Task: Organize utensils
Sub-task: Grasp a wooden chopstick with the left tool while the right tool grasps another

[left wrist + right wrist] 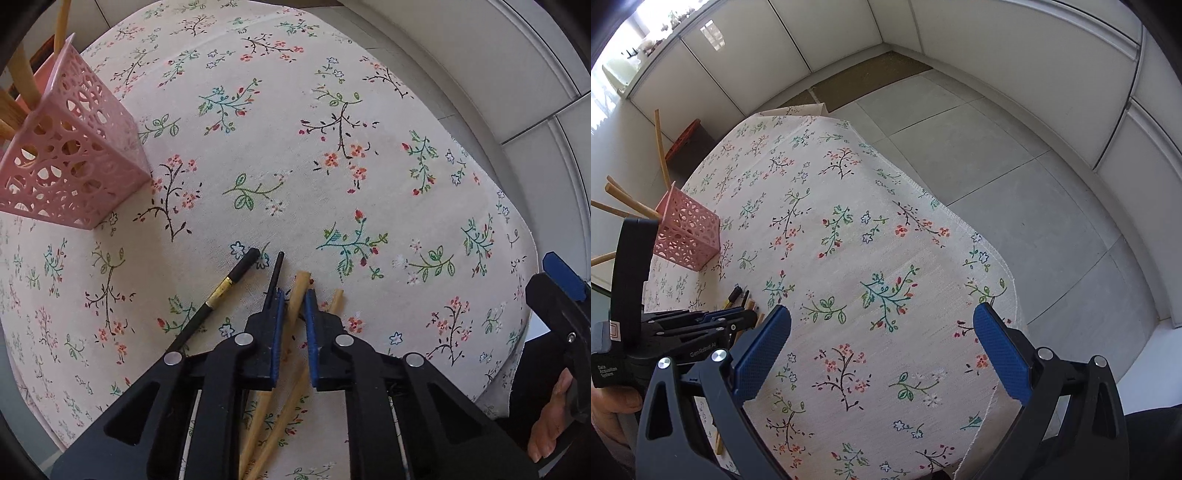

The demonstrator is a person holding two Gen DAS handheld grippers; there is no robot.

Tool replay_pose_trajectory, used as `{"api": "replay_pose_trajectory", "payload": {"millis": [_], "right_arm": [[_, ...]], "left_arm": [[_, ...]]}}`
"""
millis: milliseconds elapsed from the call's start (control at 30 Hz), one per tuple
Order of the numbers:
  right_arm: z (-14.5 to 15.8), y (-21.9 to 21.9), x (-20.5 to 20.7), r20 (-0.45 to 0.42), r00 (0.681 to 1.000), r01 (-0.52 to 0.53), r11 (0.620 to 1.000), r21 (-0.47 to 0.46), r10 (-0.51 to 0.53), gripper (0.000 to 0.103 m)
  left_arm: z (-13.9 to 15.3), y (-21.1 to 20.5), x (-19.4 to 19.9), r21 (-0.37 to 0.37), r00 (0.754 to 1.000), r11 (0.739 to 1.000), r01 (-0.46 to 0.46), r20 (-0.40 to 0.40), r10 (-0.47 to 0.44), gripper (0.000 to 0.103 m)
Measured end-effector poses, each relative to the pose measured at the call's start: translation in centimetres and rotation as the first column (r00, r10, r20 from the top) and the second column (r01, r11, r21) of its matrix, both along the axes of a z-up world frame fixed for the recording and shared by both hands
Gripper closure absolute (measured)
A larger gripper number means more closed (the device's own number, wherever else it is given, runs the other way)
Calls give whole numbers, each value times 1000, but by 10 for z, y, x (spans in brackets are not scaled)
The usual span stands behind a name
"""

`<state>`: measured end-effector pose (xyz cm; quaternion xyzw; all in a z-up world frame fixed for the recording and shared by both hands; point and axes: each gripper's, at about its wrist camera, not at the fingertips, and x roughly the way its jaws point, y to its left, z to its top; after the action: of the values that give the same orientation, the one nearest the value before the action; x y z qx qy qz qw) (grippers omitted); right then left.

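Two pale wooden chopsticks [300, 282] and two black chopsticks [221, 291] lie together on the floral tablecloth [332, 166]. My left gripper [295, 295] points straight down and is shut on one wooden chopstick near its tip; the second wooden one [335, 300] lies just to its right. A pink perforated holder [70, 162] stands at the left with several wooden chopsticks inside. In the right wrist view my right gripper [882, 314] hangs open over bare cloth, with the left gripper [738, 318] and the holder [687, 236] to its left.
The cloth-covered table ends in a rounded edge [1008, 288] on the right, with a grey tiled floor [1015, 166] beyond. White cabinet fronts [997, 33] line the walls. A hand [550, 424] holds the right gripper at the lower right.
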<state>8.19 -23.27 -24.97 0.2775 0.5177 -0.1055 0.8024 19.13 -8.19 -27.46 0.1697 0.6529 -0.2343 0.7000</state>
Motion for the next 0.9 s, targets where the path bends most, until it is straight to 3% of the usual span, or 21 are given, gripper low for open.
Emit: {"api": "replay_pose_trajectory", "payload": {"millis": [167,333,433,500,600,767,833,867,900], "right_arm": [[-3,20,5,-42,999,-10,999,38,12,7],[-4,52,31,-97,994,-48,997,66,54,10],[-11,77,49,-178,978,-99,994,47,106,18],[-21,93,59,-243,960,-129,990,52,138,30],[-37,111,71,-327,933,-140,988,62,153,37],[-36,141,82,-351,926,-169,984,-55,140,36],[-34,145,82,-336,930,-177,983,-48,151,45],[-32,147,82,-317,932,-196,980,-24,179,64],[-31,147,83,-310,928,-213,977,5,204,96]], "left_arm": [[15,29,-7,-28,998,999,-37,55,39,97],[61,67,-16,-120,988,989,-85,117,99,97],[91,84,-27,-170,979,980,-100,161,128,97],[111,94,-33,-210,968,972,-106,200,149,97],[138,108,-43,-255,949,960,-116,257,183,97],[166,121,-42,-329,933,938,-114,289,215,97],[175,123,-45,-341,926,933,-111,305,221,96],[177,123,-45,-347,924,932,-107,310,222,96],[179,123,-47,-352,923,931,-102,316,220,96]]}}
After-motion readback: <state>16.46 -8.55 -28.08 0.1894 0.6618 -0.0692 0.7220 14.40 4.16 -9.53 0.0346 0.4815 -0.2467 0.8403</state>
